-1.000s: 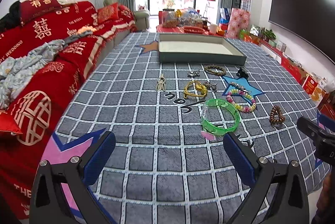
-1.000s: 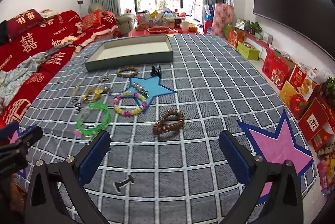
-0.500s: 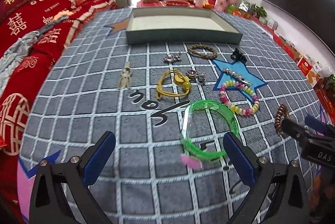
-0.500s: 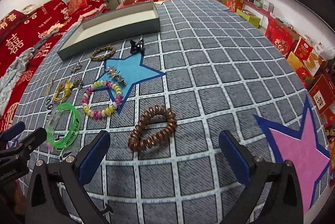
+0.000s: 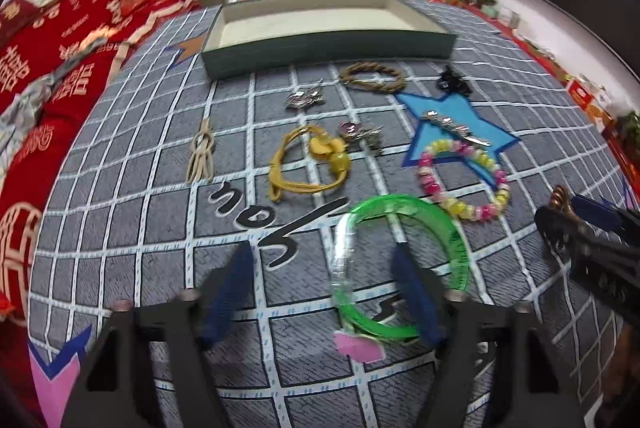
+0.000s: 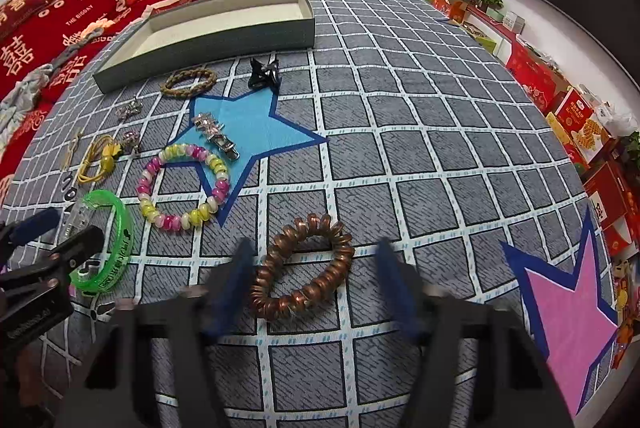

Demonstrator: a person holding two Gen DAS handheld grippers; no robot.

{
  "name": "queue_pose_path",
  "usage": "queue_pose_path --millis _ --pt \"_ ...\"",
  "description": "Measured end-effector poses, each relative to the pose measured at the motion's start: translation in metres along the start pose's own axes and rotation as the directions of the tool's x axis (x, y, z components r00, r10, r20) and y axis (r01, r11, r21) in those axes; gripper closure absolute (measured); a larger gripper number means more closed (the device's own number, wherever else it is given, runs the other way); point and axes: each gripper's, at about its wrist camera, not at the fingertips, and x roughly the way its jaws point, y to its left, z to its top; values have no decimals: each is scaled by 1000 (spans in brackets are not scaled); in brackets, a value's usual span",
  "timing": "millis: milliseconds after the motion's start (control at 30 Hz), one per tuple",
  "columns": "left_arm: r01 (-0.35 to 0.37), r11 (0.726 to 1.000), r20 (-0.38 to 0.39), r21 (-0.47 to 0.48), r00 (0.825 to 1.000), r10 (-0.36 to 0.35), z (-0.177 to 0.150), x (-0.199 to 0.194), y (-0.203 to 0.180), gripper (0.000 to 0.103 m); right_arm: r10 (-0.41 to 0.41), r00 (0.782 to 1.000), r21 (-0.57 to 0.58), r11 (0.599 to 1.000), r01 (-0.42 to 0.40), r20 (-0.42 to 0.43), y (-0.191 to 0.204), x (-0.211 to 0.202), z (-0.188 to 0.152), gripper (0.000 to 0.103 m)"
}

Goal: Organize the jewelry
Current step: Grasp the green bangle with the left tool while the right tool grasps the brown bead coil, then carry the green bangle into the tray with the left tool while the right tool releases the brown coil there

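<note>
A green plastic bangle (image 5: 440, 220) with a pink tag lies flat on the grey checked cloth. My left gripper (image 5: 322, 248) hangs low over it. Its jaws are closing, with the bangle's clear left rim between them and the right finger inside the ring; neither pad presses on it. In the right wrist view a brown spiral hair tie (image 6: 338, 264) lies between the closing jaws of my right gripper (image 6: 313, 242), whose pads stand just off its sides. The grey tray (image 5: 328, 44) at the far edge holds nothing.
Between the grippers and the tray lie a pink and yellow bead bracelet (image 5: 460, 206), a yellow cord piece (image 5: 334, 154), a braided rope ring (image 5: 352, 74), a black clip (image 5: 452, 82), a silver clip (image 5: 456, 128) and a beige tassel (image 5: 202, 156). A red sofa (image 5: 60, 60) runs along the left.
Both grippers came forward and down toward the cloth. Their jaws narrowed from wide open; the left now straddles the bangle's rim and the right brackets the hair tie.
</note>
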Motion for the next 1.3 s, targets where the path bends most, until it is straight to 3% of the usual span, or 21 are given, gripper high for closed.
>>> queue_pose_path --millis 33,100,167,333,500,667,900,1133,1300 --pt "6 1000 3 10 1000 -6 -1 -2 -2 38 4 1000 3 1000 -4 -2 -1 -1 1 63" --pt "19 999 11 30 1000 -20 -1 -5 -5 71 12 1000 13 1000 -12 -3 -4 -2 1 76" --pt "40 999 8 32 999 -40 -1 -5 -4 79 31 1000 31 999 -31 0 -8 -4 2 80" --pt "102 995 3 -21 995 -102 4 -7 9 79 148 989 137 980 -147 4 -31 -4 7 80" --pt "132 990 37 -45 991 -130 17 -23 20 79 213 977 201 956 -212 16 -46 -9 26 80" --pt "144 989 91 -37 986 -140 48 -42 34 79 255 966 187 948 -258 40 -42 -16 59 80" --pt "157 986 136 -60 980 -148 103 -46 56 79 287 956 81 953 -290 57 -9 -9 129 80" --pt "93 993 144 -76 986 -81 169 -9 73 79 325 945 25 945 -326 37 22 23 205 80" --pt "48 995 114 -87 993 -38 207 38 83 79 307 951 9 952 -307 26 37 60 246 80"
